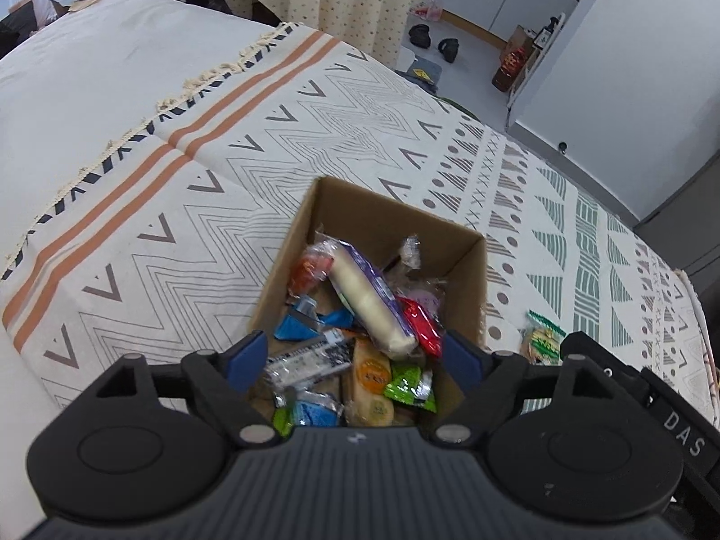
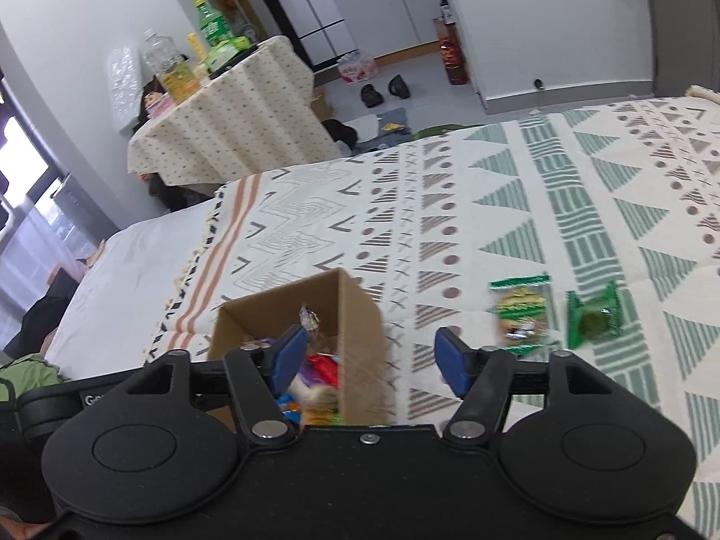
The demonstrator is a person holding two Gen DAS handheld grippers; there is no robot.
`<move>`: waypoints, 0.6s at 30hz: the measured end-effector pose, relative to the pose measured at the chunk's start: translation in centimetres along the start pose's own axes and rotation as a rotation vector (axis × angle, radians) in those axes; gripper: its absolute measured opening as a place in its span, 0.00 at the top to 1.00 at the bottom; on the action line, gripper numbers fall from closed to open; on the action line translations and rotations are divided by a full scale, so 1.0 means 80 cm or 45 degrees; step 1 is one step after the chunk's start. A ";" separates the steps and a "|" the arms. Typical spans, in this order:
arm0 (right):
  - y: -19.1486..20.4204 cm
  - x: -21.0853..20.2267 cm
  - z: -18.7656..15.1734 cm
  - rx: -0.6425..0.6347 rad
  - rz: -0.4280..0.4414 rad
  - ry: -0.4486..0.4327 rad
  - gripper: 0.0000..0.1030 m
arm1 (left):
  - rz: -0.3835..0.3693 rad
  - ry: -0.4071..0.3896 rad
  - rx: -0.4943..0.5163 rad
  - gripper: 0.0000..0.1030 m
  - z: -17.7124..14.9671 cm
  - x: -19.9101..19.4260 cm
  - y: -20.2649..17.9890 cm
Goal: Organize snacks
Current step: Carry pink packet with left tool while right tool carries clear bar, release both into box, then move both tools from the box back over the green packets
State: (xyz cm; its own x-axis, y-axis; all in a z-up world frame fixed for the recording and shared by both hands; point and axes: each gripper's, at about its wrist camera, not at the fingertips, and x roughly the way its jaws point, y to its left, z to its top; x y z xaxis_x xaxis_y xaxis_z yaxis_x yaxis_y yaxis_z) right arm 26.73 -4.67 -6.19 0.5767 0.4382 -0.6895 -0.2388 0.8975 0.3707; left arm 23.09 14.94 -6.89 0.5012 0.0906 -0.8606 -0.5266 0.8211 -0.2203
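A brown cardboard box (image 1: 468,279) stands on a patterned blanket and holds several wrapped snacks, among them a long white-and-purple packet (image 1: 369,301). My left gripper (image 1: 353,355) hovers open over the box's near side, nothing between its blue pads. In the right wrist view the same box (image 2: 360,315) sits at lower centre. My right gripper (image 2: 373,357) is open above the box's right wall, holding nothing. Two green-wrapped snacks lie on the blanket to the right: a cracker packet (image 2: 522,315) and a darker green packet (image 2: 594,321). The cracker packet (image 1: 542,337) also shows beside the box.
The patterned blanket (image 1: 315,135) covers a bed, with a plain white sheet (image 1: 90,67) beyond it. A cloth-draped table (image 2: 234,112) with bottles stands past the bed. Shoes (image 2: 384,90) and bags lie on the floor near white cabinets.
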 end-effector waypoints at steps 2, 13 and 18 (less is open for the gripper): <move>-0.010 -0.004 -0.003 0.013 -0.012 -0.002 0.35 | 0.000 0.002 0.015 0.16 -0.004 0.001 -0.008; -0.067 -0.023 -0.005 0.090 -0.077 -0.021 0.28 | -0.050 0.004 0.106 0.15 -0.024 0.002 -0.062; -0.092 -0.029 -0.004 0.118 -0.098 -0.031 0.28 | -0.058 -0.002 0.160 0.15 -0.032 0.004 -0.087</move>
State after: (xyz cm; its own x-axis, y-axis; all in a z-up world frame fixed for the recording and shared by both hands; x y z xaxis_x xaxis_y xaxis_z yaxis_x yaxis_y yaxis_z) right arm 26.90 -12.29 -7.49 0.6093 0.3662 -0.7033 -0.1205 0.9194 0.3743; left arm 25.15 7.82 -6.85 0.5234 0.0525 -0.8504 -0.4131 0.8886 -0.1994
